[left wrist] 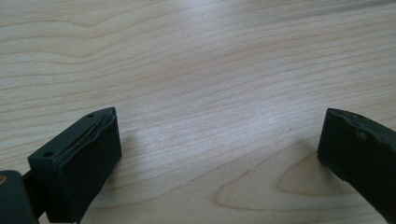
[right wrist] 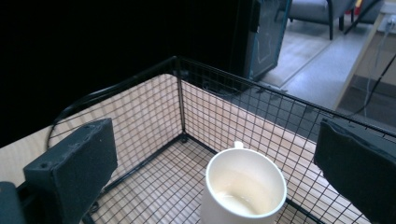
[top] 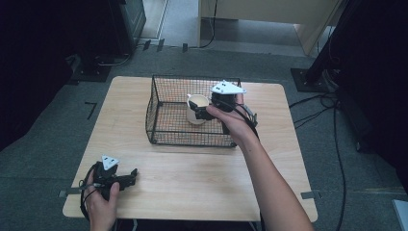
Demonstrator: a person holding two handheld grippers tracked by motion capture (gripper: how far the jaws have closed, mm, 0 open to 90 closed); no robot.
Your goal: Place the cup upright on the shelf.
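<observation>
A white mug (top: 197, 108) stands upright inside a black wire basket (top: 166, 96) at the back middle of the wooden table. My right gripper (top: 204, 114) hovers over the basket's right part, just right of the mug, jaws open and empty. In the right gripper view the mug (right wrist: 243, 186) sits low between the two spread jaws, its inside empty, a small handle on its far side. My left gripper (top: 130, 175) rests near the table's front left corner, open, with bare wood (left wrist: 210, 116) between its jaws.
The table (top: 202, 183) has free wood in front of the basket. The basket's wire wall (right wrist: 224, 107) rises around the mug. Dark equipment, stands and cables lie on the floor around the table.
</observation>
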